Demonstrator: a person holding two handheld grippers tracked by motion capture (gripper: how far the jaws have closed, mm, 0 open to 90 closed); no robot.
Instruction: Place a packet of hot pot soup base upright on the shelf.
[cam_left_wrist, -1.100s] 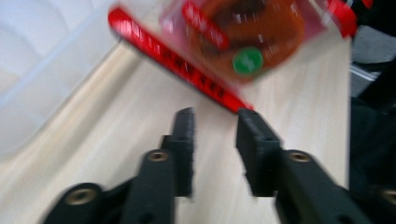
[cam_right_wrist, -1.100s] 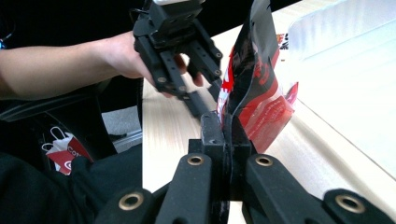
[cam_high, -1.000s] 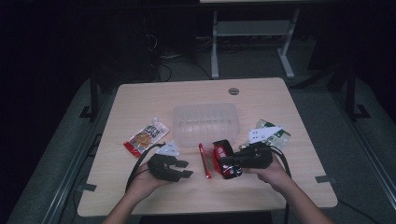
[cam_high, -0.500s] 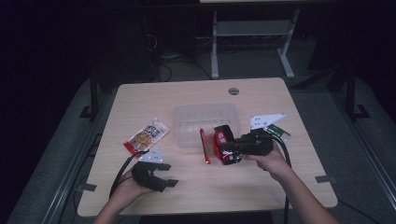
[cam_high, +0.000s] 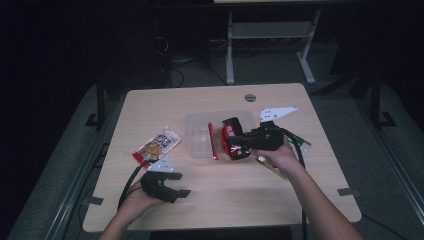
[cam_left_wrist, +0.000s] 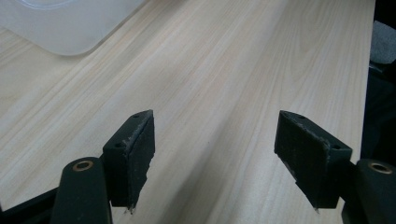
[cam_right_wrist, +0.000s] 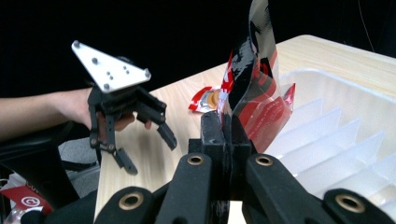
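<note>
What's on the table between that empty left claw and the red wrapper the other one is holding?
Nothing but bare table: the high view shows plain wood between the left gripper and the red wrapper in the right gripper.

Clear tray (cam_left_wrist: 65, 28) cut off by the left gripper view's top edge; print on red packet (cam_high: 235, 137) too small to read

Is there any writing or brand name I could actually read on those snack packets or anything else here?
None can be read.
Red and black packet in the right gripper: print too blurred.
Orange snack packet: label too small.
Red scrap, right gripper view: a circled mark, illegible.
</note>
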